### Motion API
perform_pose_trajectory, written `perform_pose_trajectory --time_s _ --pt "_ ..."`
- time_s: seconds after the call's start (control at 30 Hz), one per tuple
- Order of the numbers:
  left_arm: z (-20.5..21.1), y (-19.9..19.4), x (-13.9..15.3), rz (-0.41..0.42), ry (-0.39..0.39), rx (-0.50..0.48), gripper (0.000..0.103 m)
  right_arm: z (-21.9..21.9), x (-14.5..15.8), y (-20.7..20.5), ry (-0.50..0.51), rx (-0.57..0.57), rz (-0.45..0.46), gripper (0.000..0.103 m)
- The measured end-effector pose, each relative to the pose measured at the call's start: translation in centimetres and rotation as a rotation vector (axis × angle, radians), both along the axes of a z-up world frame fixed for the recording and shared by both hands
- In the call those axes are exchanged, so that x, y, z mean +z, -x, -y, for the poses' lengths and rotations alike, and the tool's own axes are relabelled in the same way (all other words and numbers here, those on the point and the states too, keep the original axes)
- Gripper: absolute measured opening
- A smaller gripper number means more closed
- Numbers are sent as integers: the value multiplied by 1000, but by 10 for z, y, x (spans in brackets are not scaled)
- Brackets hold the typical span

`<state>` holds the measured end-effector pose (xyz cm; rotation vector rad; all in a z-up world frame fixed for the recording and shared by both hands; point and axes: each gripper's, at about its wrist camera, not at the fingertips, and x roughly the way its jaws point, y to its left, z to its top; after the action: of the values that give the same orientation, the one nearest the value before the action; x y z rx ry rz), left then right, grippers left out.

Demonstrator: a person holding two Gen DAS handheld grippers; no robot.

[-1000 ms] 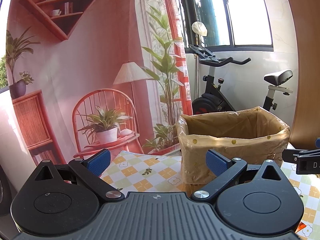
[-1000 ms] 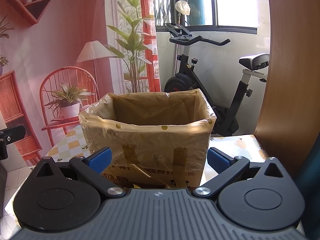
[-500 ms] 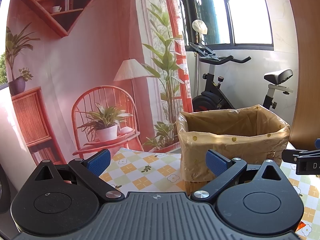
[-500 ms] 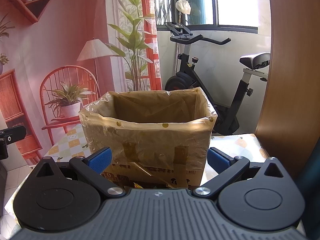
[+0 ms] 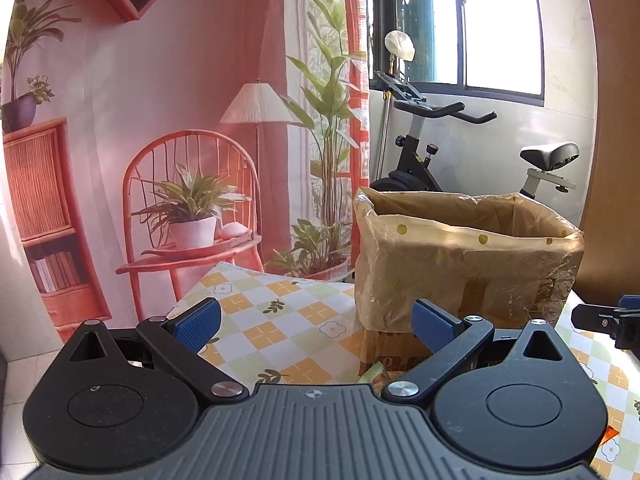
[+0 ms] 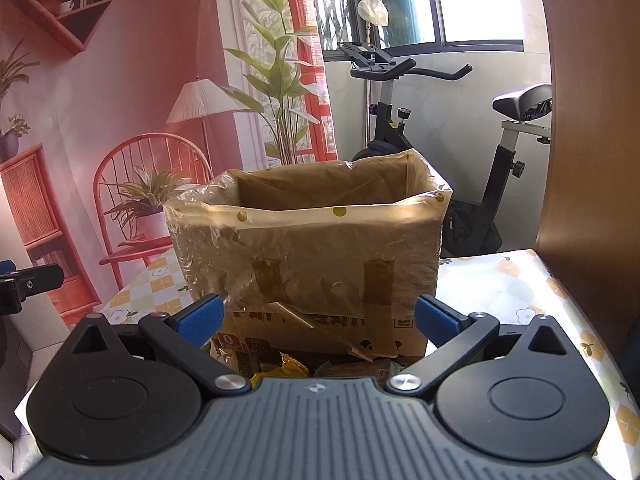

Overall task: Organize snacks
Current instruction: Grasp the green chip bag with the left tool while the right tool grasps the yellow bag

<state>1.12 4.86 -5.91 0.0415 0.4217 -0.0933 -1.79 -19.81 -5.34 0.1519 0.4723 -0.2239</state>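
Observation:
A cardboard box lined with a clear dotted plastic bag [image 6: 312, 248] stands on the checked tablecloth [image 5: 280, 320], right of centre in the left wrist view [image 5: 464, 264]. Snack packets [image 6: 280, 364] lie in front of the box, mostly hidden behind my right gripper's body; a green corner of one [image 5: 374, 372] shows in the left wrist view. My right gripper [image 6: 318, 320] hangs open in front of the box with nothing between its blue pads. To the left of the box, my left gripper [image 5: 316, 324] is open and empty over the cloth.
A printed backdrop of a pink room hangs behind the table. An exercise bike [image 6: 420, 120] stands by the window behind the box. A wooden panel [image 6: 592, 120] rises at the right. The table's far edge [image 5: 256, 272] lies close behind the box.
Both grippers have tilted down a little and moved closer to the table, so the box sits lower and larger in view and the snack packets show under the right gripper.

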Motion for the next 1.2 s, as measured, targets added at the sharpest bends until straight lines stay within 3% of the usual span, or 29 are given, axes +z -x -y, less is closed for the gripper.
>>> perform_pose_trajectory --time_s 0.17,0.33,0.47,0.57,0.93,1.2 --pt "-14 -9 -19 -91 57 27 102 -6 -22 -4 11 22 -58 103" --pt "-26 -9 -32 -98 80 18 102 -22 -43 -8 4 39 -108 103" --pt "-24 -13 -44 -119 54 11 101 -30 -56 -12 -29 35 -158 103" --pt "-30 -18 -52 -143 83 2 96 -30 -63 -18 -45 11 -191 103" --pt "-32 -28 -88 -257 174 -57 95 -14 -86 -52 -178 -156 -287 103" --pt "-25 -31 -102 -303 191 -103 95 -26 -86 -54 -113 -148 -305 103"
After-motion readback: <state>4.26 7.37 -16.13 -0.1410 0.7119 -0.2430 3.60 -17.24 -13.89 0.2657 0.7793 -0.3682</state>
